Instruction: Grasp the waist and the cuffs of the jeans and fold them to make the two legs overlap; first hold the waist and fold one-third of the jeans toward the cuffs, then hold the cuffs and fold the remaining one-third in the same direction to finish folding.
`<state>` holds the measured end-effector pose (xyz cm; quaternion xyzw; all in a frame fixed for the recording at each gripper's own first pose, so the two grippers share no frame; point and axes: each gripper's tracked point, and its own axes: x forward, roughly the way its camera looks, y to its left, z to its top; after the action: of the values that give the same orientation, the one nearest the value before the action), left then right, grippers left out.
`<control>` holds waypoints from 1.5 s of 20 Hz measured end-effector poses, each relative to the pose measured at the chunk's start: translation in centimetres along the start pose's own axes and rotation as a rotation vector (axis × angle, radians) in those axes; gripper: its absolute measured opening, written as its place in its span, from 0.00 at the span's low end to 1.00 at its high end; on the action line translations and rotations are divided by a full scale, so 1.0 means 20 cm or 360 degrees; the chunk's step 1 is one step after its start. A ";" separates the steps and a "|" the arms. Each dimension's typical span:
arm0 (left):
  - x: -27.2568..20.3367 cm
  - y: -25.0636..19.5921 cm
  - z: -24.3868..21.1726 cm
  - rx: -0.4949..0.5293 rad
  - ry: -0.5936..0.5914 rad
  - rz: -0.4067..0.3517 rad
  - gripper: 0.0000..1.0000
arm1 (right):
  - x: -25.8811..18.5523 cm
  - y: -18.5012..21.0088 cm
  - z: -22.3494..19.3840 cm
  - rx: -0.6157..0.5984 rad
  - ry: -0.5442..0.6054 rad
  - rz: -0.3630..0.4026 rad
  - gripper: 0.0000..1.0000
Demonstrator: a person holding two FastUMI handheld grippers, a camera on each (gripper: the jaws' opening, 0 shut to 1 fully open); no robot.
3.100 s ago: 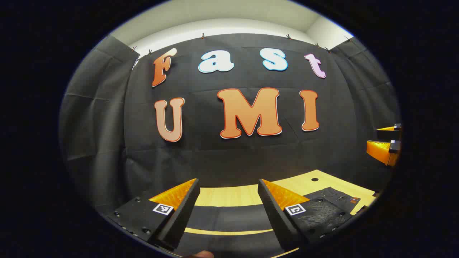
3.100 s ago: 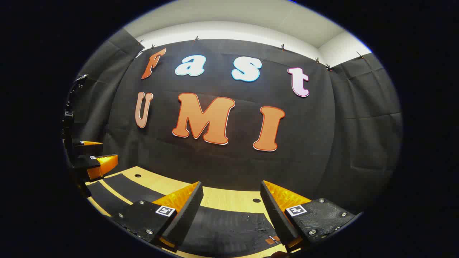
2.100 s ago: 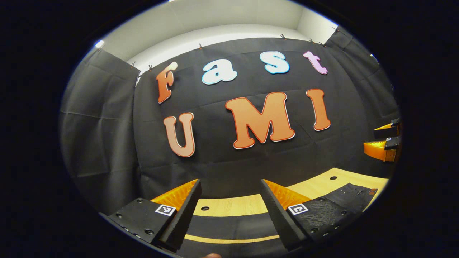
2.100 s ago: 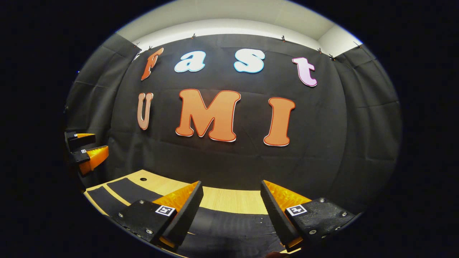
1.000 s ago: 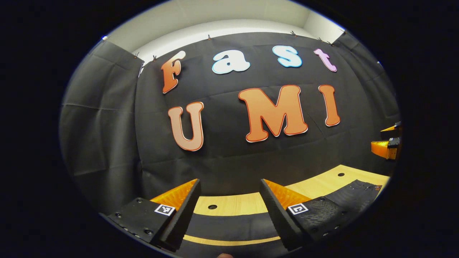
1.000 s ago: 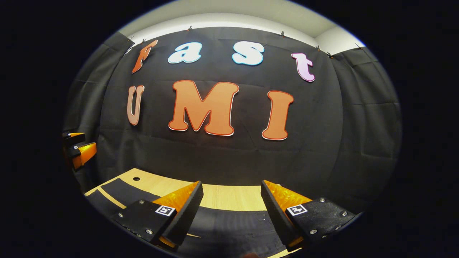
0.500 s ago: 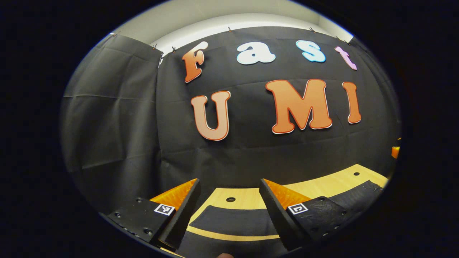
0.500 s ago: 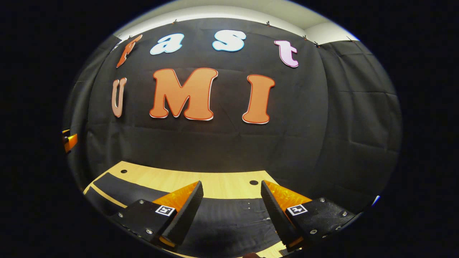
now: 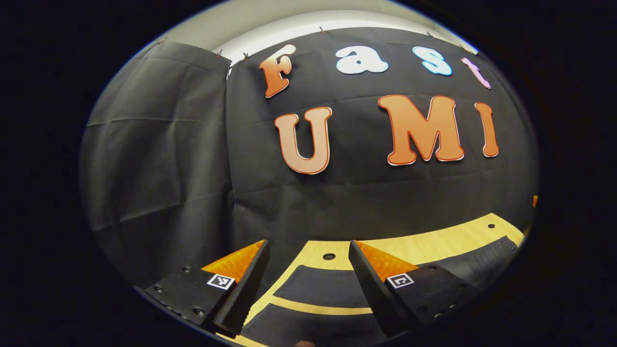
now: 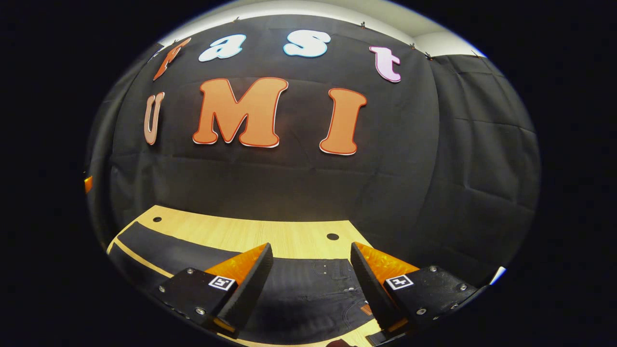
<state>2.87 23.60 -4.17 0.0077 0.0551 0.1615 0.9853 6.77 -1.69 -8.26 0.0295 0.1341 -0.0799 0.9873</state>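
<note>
Black jeans (image 9: 323, 291) lie flat on a light wooden table (image 9: 434, 243), their two legs apart with a strip of wood between them. In the left gripper view the cuff ends lie between and just beyond my left gripper (image 9: 308, 250), which is open and holds nothing. In the right gripper view the waist end of the jeans (image 10: 308, 289), with pocket stitching and a small brown patch, lies below my right gripper (image 10: 311, 253), which is open with nothing in it. Both grippers hover above the cloth.
The black cloth wall (image 10: 299, 183) stands close behind the table's far edge. Small round holes (image 10: 332, 236) dot the tabletop (image 10: 250, 231) near that edge. A bare wood strip runs between the jeans and the wall.
My left gripper has swung left toward the cuffs and my right gripper right toward the waist. Both cameras now tilt lower, showing more table and jeans. Each gripper has left the other's view.
</note>
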 end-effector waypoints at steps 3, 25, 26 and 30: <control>-0.01 -0.08 0.06 -0.0003 -0.0069 -0.0044 0.99 | -0.01 0.07 0.08 -0.0001 -0.0084 0.0034 0.98; -0.10 0.32 -1.40 -0.0658 0.1583 0.0113 0.98 | -0.04 -0.09 -0.75 0.0518 0.0903 -0.0271 0.98; -0.09 0.33 -1.42 -0.0690 0.1634 0.0111 0.98 | -0.05 -0.08 -0.78 0.0537 0.0930 -0.0288 0.99; -0.11 0.34 -1.56 -0.0841 0.1889 0.0186 0.98 | -0.11 -0.05 -0.91 0.0591 0.1089 -0.0325 0.98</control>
<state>-4.91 29.22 -34.66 -0.3222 0.5478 0.1997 0.7458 -0.19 -0.82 -25.12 0.2188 0.4406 -0.1860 0.8505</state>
